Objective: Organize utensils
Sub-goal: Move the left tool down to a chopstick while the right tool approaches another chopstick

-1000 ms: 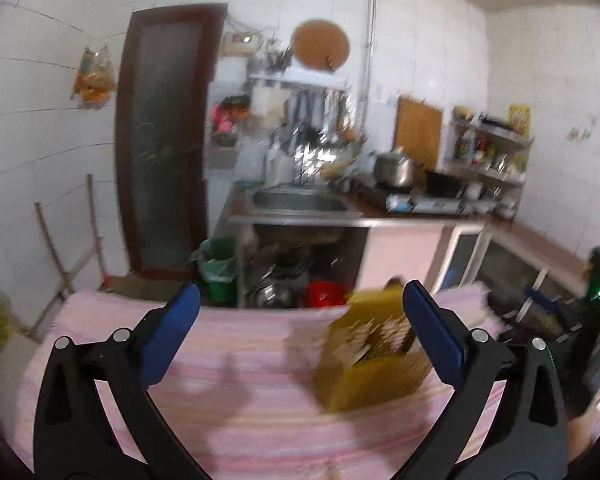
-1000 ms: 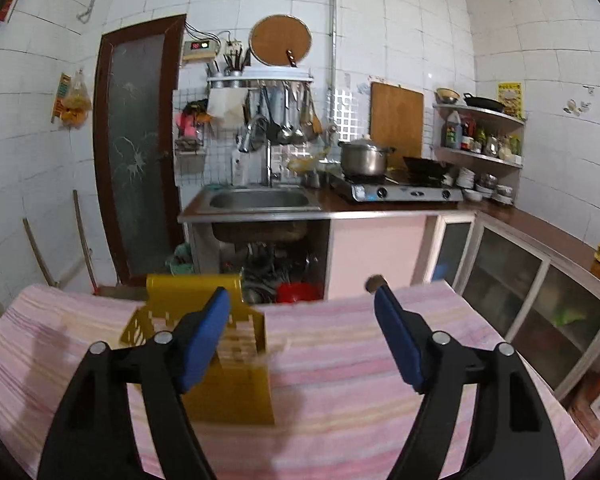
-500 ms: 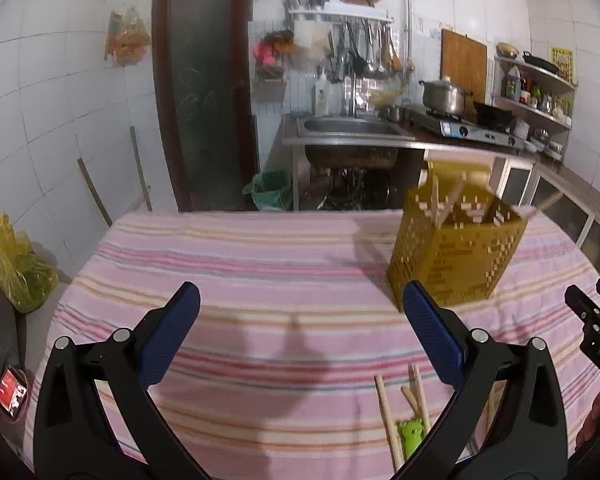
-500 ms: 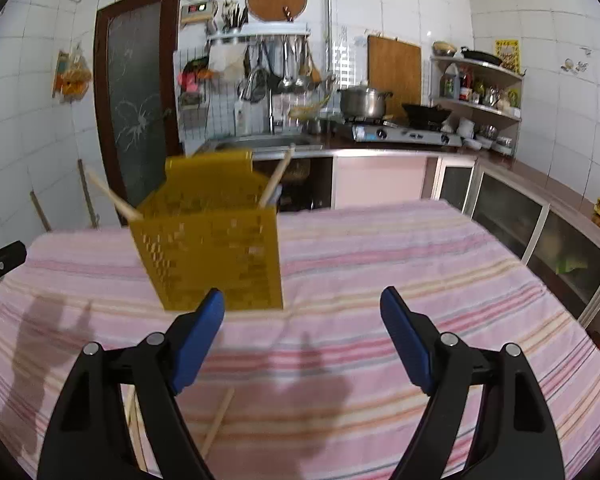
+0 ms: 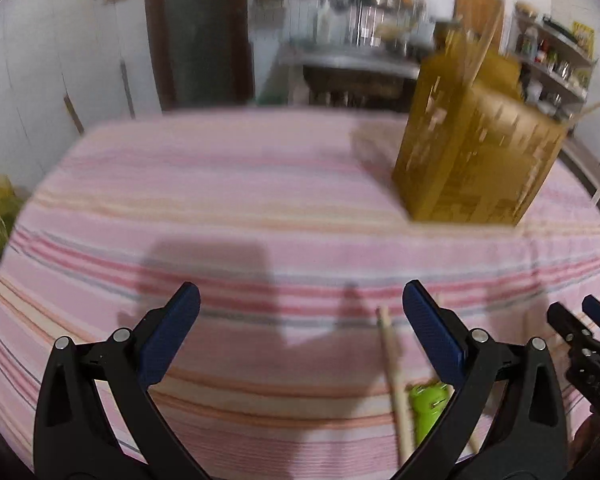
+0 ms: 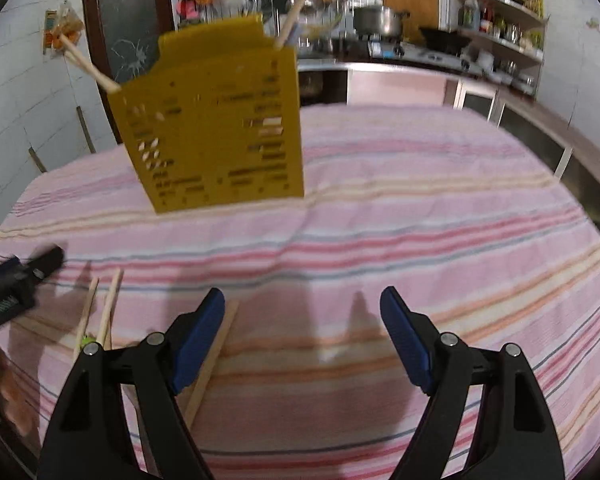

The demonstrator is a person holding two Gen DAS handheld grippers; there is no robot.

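Right tool [image 6: 302, 320] wide apart above striped cloth [image 6: 420, 220], yellow utensil holder [image 6: 216, 128] beyond, loose chopsticks [image 6: 108, 308] left

Black tool [image 5: 296, 312], blue pads [image 5: 168, 340], silver screws

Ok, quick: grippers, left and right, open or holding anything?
Left gripper: open, holding nothing.
Right gripper: open, holding nothing.

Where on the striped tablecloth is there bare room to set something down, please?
The tablecloth is bare right of the yellow utensil holder, out to the cloth's right edge, and also left of the holder in the left wrist view. It is crowded at the near edge, where loose chopsticks and a green item lie between the two grippers.
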